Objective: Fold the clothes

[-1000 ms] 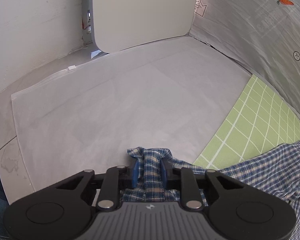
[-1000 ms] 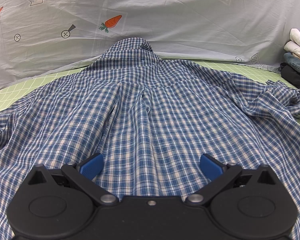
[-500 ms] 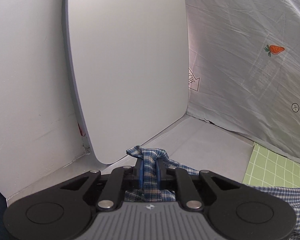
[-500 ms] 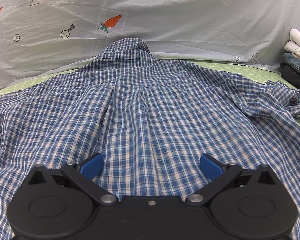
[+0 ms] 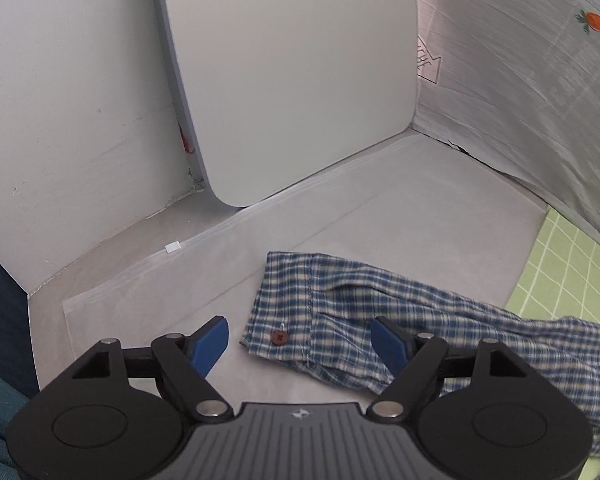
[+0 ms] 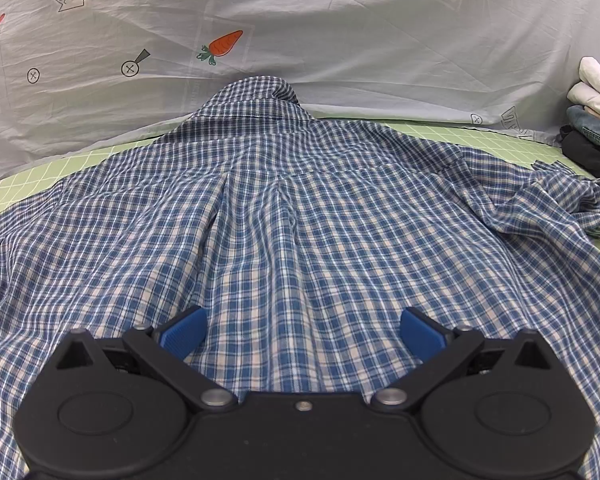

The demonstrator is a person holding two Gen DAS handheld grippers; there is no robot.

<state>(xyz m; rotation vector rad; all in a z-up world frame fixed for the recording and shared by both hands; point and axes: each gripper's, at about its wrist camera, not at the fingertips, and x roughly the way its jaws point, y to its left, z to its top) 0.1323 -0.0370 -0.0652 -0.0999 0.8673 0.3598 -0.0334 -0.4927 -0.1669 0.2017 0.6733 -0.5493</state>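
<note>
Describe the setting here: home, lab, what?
Probably a staged data-collection tabletop, not a lived-in room. A printed sheet with carrots hangs as a backdrop, a green grid mat lies under the plaid shirt, and a stack of folded clothes waits at the right.
</note>
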